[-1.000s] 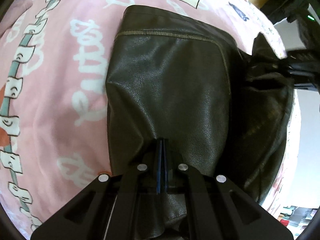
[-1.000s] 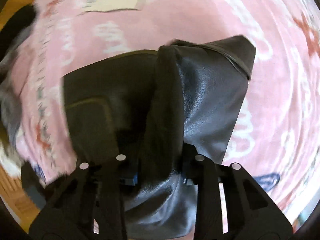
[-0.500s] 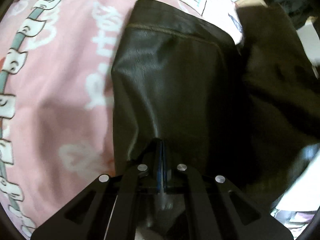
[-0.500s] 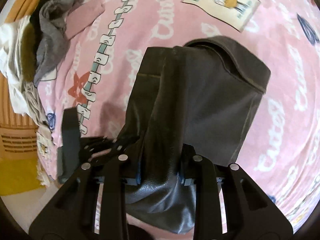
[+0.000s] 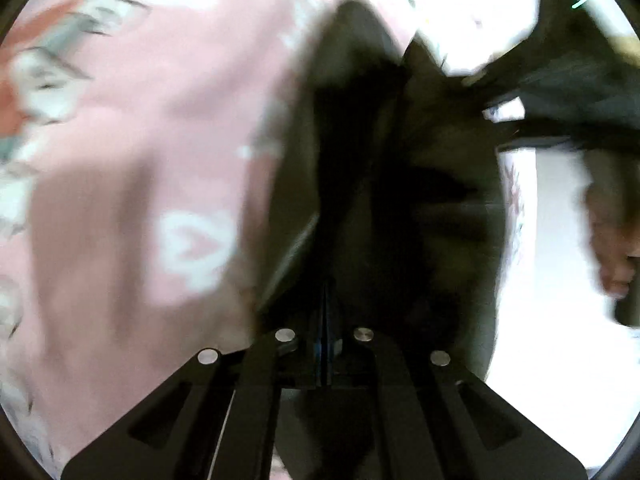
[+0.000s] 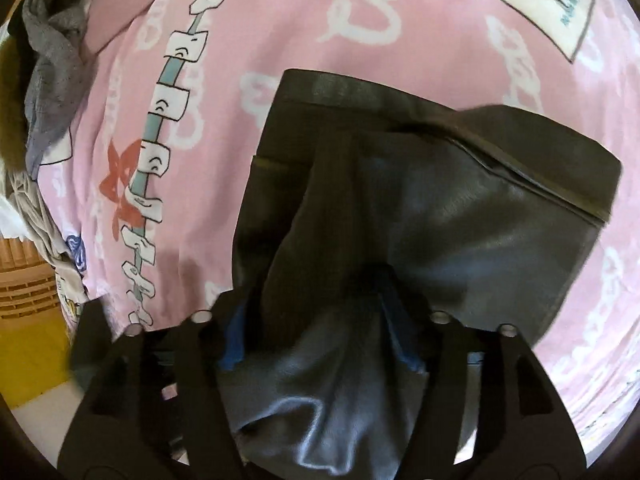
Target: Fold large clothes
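Clothes pile [image 6: 44, 80] in right view only

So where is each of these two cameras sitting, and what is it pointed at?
Left wrist: on the left hand-held gripper, looking steeply down its shut fingers at the blurred dark leather garment; a person's hand shows right.
Right wrist: on the right hand-held gripper, facing down, jaws just opening around the garment.
Shared: garment and pink bedsheet.

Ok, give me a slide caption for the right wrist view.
Right gripper, fingers just spread, straddles a bunched fold of the dark leather garment lying on the pink printed bedspread.
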The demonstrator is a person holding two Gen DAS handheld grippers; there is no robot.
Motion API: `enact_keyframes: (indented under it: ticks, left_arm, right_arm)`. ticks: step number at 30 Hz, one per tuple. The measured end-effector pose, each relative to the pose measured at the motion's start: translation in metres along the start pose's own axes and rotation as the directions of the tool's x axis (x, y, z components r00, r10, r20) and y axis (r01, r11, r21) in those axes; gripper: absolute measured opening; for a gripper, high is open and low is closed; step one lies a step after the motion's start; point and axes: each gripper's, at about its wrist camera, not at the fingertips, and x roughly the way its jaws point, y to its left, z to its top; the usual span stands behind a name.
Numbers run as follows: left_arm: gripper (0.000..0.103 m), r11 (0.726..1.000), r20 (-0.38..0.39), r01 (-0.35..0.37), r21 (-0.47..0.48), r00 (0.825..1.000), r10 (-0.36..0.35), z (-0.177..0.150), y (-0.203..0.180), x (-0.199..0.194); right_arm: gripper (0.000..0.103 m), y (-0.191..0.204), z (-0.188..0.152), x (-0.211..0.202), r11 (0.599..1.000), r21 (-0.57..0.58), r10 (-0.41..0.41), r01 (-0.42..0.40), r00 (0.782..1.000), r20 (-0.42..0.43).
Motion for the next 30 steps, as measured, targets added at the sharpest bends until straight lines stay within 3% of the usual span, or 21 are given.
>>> enact_keyframes:
  ticks: [2,4,6,8,12,15,17,18,20,22,24,26,27,28,30]
  left_arm:
    - [0.000,1.000,0.083,0.013,-0.022,0.996,-0.011,-0.009,-0.012,-0.041]
    - [0.000,0.997,0.139,0.072,-0.021,0.988,-0.069,-0.017,-0.030,-0.065]
    - [0.000,0.993,0.149,0.118,-0.005,0.982,-0.116,-0.027,-0.056,-0.070]
    - [0.001,0.991,0.108,0.134,-0.014,0.985,-0.132,-0.033,-0.078,-0.050]
    - [0.001,0.994,0.016,0.030,-0.108,0.999,-0.028,-0.046,-0.076,0.002]
    - [0.002,0.978,-0.011,-0.030,-0.206,1.000,0.028,-0.057,-0.054,0.025]
    - [0.003,0.966,-0.009,-0.032,-0.258,0.999,0.030,-0.060,-0.043,0.030]
    - [0.003,0.964,-0.011,-0.040,-0.261,0.999,0.038,-0.062,-0.040,0.032]
    - [0.003,0.966,-0.013,-0.058,-0.251,0.998,0.056,-0.066,-0.040,0.033]
    - [0.003,0.968,-0.013,-0.075,-0.240,0.997,0.074,-0.069,-0.039,0.035]
    - [0.003,0.969,-0.015,-0.088,-0.231,0.996,0.087,-0.069,-0.040,0.034]
    - [0.003,0.969,-0.012,-0.099,-0.225,0.995,0.099,-0.065,-0.048,0.034]
    - [0.003,0.969,-0.008,-0.098,-0.226,0.995,0.099,-0.075,-0.053,0.032]
    - [0.003,0.965,0.000,-0.079,-0.250,0.997,0.082,-0.076,-0.047,0.031]
    - [0.003,0.949,0.008,-0.063,-0.310,0.998,0.069,-0.079,-0.049,0.035]
  right_arm:
    - [0.065,0.005,0.003,0.009,0.999,-0.020,-0.030,0.030,1.000,-0.001]
    - [0.065,0.010,0.005,0.015,0.999,-0.033,-0.043,0.044,0.999,0.003]
    - [0.065,0.010,0.009,0.019,0.999,-0.020,-0.038,0.038,0.999,0.002]
    - [0.065,0.006,0.012,0.021,1.000,0.015,-0.019,0.019,1.000,0.004]
    - [0.065,-0.007,0.018,0.020,0.993,0.096,0.059,-0.061,0.998,0.027]
    - [0.065,-0.016,0.019,0.007,0.982,0.116,0.146,-0.152,0.988,0.058]
    - [0.065,-0.025,0.018,-0.017,0.963,0.109,0.232,-0.245,0.966,0.117]
    - [0.063,-0.029,0.014,-0.034,0.948,0.084,0.293,-0.308,0.944,0.154]
    - [0.062,-0.032,0.005,-0.055,0.936,0.033,0.339,-0.350,0.924,0.175]
    - [0.054,-0.036,-0.011,-0.071,0.937,-0.028,0.349,-0.349,0.924,0.159]
    - [0.050,-0.040,-0.036,-0.066,0.955,-0.093,0.286,-0.280,0.957,0.057]
    - [0.046,-0.042,-0.055,-0.043,0.967,-0.150,0.203,-0.205,0.979,-0.030]
    - [0.039,-0.045,-0.062,-0.023,0.975,-0.155,0.149,-0.158,0.987,-0.068]
    - [0.032,-0.049,-0.064,-0.003,0.983,-0.144,0.103,-0.114,0.991,-0.082]
    - [0.030,-0.055,-0.057,0.019,0.991,-0.099,0.083,-0.089,0.995,-0.055]
